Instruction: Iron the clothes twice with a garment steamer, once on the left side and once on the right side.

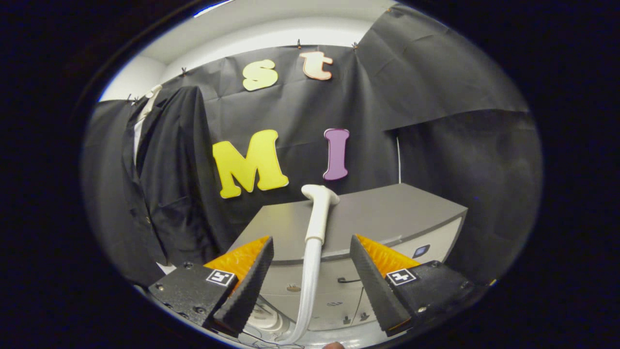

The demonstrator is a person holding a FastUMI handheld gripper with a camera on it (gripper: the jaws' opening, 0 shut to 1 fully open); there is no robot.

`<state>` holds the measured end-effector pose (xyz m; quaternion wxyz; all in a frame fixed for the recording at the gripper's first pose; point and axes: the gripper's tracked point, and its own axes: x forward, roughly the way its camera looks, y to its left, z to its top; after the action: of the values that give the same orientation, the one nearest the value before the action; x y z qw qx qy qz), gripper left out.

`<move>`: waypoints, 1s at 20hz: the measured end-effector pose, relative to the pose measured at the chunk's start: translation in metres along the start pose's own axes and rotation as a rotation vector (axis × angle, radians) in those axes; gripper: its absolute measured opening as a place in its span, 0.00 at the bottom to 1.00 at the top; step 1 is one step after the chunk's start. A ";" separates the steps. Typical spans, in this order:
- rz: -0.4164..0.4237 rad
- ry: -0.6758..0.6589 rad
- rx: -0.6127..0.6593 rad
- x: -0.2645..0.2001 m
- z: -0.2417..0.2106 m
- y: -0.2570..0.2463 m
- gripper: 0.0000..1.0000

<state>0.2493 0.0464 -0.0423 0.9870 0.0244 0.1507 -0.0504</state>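
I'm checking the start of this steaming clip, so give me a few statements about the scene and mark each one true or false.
1. The tool is open, its fingers apart. True.
2. The tool is clamped on the steamer head. False: the steamer head and hose stand between the fingers, untouched.
3. The dark jacket hangs against the booth wall. True.
4. The jacket lies folded on the grey cabinet. False: it hangs beside the cabinet.

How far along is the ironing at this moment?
Nothing looks done. The steamer stands upright between the open tool fingers, ungrasped, with its hose running down from it. The jacket hangs off to the left against the wall, well away from the steamer head. Grasping and both passes are left.
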 end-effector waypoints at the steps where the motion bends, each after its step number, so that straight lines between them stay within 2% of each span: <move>1: 0.007 0.024 0.009 0.013 0.002 -0.001 0.99; 6: 0.057 0.196 0.119 0.080 0.010 0.000 0.99; 13: 0.034 0.381 0.210 0.143 0.000 -0.015 0.92; 18: -0.063 0.444 0.169 0.172 -0.008 -0.017 0.81; 20: -0.114 0.464 0.134 0.177 -0.010 -0.022 0.71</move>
<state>0.4121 0.0088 -0.1055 0.9178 0.0920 0.3707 -0.1087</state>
